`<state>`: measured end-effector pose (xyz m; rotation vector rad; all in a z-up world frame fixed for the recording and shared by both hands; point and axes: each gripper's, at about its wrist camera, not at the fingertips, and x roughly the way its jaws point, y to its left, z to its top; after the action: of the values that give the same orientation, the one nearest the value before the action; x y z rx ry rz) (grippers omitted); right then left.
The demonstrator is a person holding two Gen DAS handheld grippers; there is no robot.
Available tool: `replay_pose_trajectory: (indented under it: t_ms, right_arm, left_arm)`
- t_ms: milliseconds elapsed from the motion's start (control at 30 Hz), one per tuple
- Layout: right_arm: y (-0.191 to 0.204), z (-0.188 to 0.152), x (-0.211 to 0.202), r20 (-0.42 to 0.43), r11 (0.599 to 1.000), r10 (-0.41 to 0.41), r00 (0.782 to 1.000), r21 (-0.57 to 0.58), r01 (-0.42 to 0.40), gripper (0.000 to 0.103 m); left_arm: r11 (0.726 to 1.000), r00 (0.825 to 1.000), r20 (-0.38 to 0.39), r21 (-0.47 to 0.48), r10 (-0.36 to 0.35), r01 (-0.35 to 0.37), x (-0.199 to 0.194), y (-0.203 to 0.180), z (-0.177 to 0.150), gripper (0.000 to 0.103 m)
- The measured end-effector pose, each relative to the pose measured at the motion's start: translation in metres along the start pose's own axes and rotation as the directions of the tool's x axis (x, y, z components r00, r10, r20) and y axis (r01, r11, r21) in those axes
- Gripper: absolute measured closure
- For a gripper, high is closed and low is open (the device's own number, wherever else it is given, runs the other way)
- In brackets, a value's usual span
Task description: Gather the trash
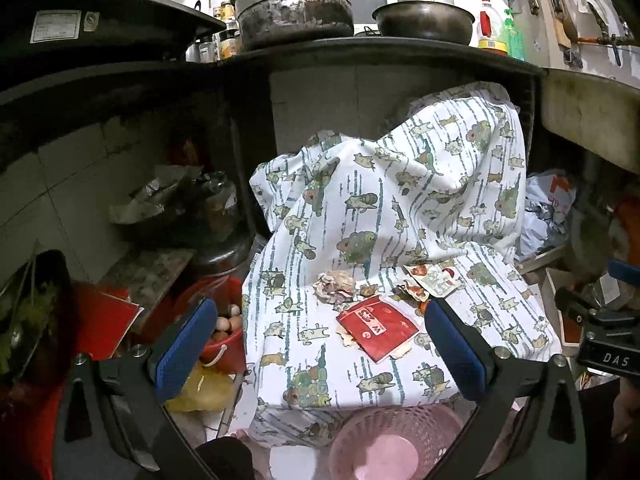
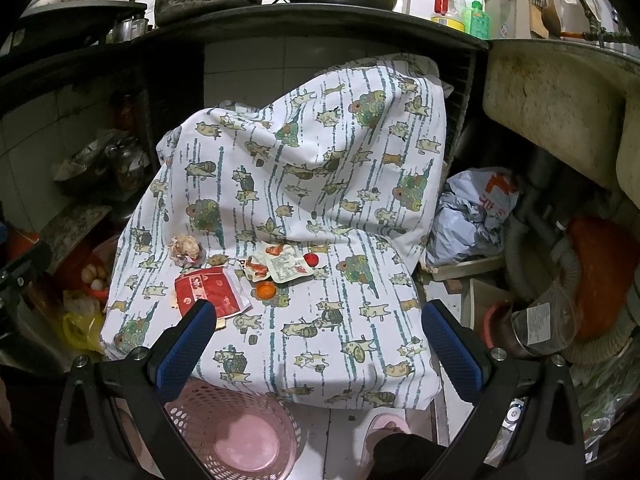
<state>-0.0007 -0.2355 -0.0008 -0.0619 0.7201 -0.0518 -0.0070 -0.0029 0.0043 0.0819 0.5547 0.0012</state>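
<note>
Between our blue-padded fingers sits the pink basket (image 2: 236, 436), a round plastic lattice with a smooth solid floor, just below the near edge of the cloth-covered stand (image 2: 320, 352). We hold the left gripper (image 1: 320, 344) and the right gripper (image 2: 316, 340) with jaws spread wide, nothing between the ribbed pads.

Soft white cloth printed with cartoon cats and blue-green stripes drapes the stand and rises in folds at the back. Trash lies toward the cloth's left part: a flat red packet (image 2: 208, 290) with white characters we cannot read, a crumpled paper ball (image 2: 185, 249) behind it, a torn sauce sachet (image 2: 285, 266) with small print too fine to make out, an orange bottle cap (image 2: 265, 290) and a small red cap (image 2: 310, 258). The right half of the flat cloth lies bare, giving open room up to its near and right edges.

Right of the stand a crinkled white plastic bag (image 2: 476, 216) with orange lettering fills the gap under a stained sink. On the right gripper's body, seen from the left camera, we read "DAS" (image 1: 615, 358).
</note>
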Motion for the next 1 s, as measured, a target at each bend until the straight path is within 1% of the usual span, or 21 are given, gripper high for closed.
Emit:
replay_pose_trajectory:
  t_ms: [167,367,467,600,833,1000]
  right_arm:
    - [0.0034,0.0007,0.0004,-0.008,1.0,0.005,1.0,0.001,-0.005,0.0]
    - [0.0032,0.0009,0.0018,-0.015,1.0,0.009,1.0,0.002,-0.009,0.0]
    - [0.0032,0.0006,0.0029,-0.021,1.0,0.015,1.0,0.002,-0.014,0.0]
    - [0.0022,0.0003,0.0032,-0.021,1.0,0.011,1.0,0.002,-0.011,0.0]
    - [0.004,0.0005,0.0044,-0.032,1.0,0.009,0.999,0.009,-0.009,0.0]
    - [0.003,-0.0026,0.0051,-0.043,1.0,0.015,0.999,0.0,-0.015,0.0]
  left_arm:
    - [1.0,1.0,0.004,-0.011,-0.002,0.002,-0.0006,0.0042,0.0014,0.0]
    - [1.0,1.0,0.031,-0.004,0.005,-0.004,-0.0051,0.0063,0.0039,0.0]
    - [1.0,1.0,0.025,-0.004,-0.004,0.004,-0.0041,0.0056,0.0038,0.0]
    - [1.0,1.0,0.018,0.007,0.012,-0.012,-0.0012,0.001,0.0009,0.0]
    - [1.0,1.0,0.014,0.004,0.007,-0.007,0.0006,0.0018,-0.0006,0.0]
    - [1.0,0.999,0.045,0.011,0.003,-0.004,-0.0041,0.0021,-0.001,0.0]
